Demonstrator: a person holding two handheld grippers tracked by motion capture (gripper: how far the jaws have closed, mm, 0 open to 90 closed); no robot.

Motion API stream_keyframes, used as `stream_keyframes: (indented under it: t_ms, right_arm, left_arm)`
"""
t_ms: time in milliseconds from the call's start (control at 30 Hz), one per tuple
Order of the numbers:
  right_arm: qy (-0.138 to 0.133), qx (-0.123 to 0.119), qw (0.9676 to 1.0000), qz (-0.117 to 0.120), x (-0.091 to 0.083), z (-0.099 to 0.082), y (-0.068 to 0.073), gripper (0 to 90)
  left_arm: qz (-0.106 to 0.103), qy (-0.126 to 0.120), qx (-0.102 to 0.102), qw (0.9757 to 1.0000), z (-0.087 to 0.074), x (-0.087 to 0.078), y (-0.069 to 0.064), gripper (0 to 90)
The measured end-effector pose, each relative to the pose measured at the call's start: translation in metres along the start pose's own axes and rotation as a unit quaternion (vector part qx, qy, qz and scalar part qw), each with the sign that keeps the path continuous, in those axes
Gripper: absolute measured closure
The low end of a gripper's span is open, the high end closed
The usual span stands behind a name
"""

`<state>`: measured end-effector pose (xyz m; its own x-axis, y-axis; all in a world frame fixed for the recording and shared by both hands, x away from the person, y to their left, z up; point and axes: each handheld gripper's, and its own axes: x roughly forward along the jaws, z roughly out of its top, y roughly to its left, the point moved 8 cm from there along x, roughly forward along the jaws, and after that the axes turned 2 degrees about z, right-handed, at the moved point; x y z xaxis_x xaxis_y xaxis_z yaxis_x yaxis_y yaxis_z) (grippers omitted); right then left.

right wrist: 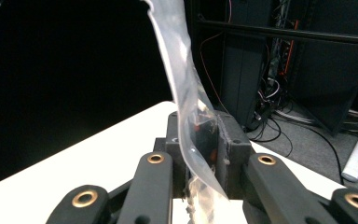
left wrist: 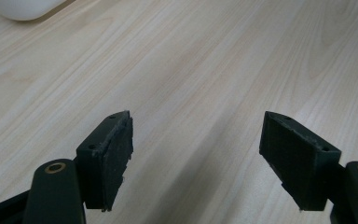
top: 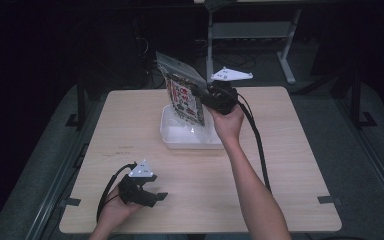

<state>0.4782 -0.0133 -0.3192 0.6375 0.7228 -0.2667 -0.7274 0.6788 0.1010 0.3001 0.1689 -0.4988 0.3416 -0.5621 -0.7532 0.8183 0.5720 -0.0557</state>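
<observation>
While the left gripper [top: 152,194] sat with jaws wide apart at the lower left, the right gripper [top: 203,98] pinched a clear bag [top: 182,90] above the white tray [top: 172,137] near the middle.

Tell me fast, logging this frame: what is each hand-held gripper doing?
Left hand-held gripper: open, empty, over the table.
Right hand-held gripper: shut on the clear plastic bag.

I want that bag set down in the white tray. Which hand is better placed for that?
Right: the right gripper is shut on the bag just above the tray. The left gripper sits open, near the table's front edge.
</observation>
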Motion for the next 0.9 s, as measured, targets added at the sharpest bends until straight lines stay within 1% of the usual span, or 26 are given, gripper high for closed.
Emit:
stream_keyframes:
  t_ms: [67,200,300,433,467,500,600,700,900]
  right_arm:
    - [-0.002,-0.004,1.0000,0.002,0.006,-0.004,0.002,76.9]
    - [0.001,-0.007,1.0000,0.000,0.011,-0.008,0.001,76.9]
    - [0.002,-0.002,1.0000,-0.001,0.015,-0.013,0.000,76.9]
    - [0.007,-0.001,1.0000,-0.003,0.018,-0.022,-0.003,76.8]
    - [0.002,0.006,1.0000,-0.004,0.018,-0.025,-0.005,76.8]
    - [0.002,0.006,1.0000,-0.004,0.018,-0.025,-0.005,76.8]
    - [-0.010,0.022,0.9997,-0.006,0.018,-0.029,-0.009,76.8]
    - [-0.006,0.024,0.9997,-0.007,0.019,-0.036,-0.010,76.7]
    - [-0.003,0.026,0.9996,-0.006,0.021,-0.043,-0.011,76.6]
  left_arm:
    - [0.000,0.001,0.000,1.0000,0.000,0.000,0.000,25.0]
    - [-0.001,0.001,-0.001,1.0000,0.000,0.000,-0.001,25.0]
    - [-0.001,0.000,-0.003,1.0000,0.000,0.001,-0.001,25.0]
    - [0.002,0.000,0.001,1.0000,0.000,0.001,0.001,25.0]
    - [0.002,0.000,0.000,1.0000,0.001,0.001,0.001,25.0]
    - [0.001,0.001,0.000,1.0000,0.000,0.001,0.001,25.0]
    - [0.001,0.001,0.000,1.0000,0.001,0.001,0.001,25.1]
    - [0.001,-0.001,-0.001,1.0000,0.001,0.001,0.001,25.1]
    - [0.002,0.001,0.000,1.0000,0.000,0.001,0.002,25.1]
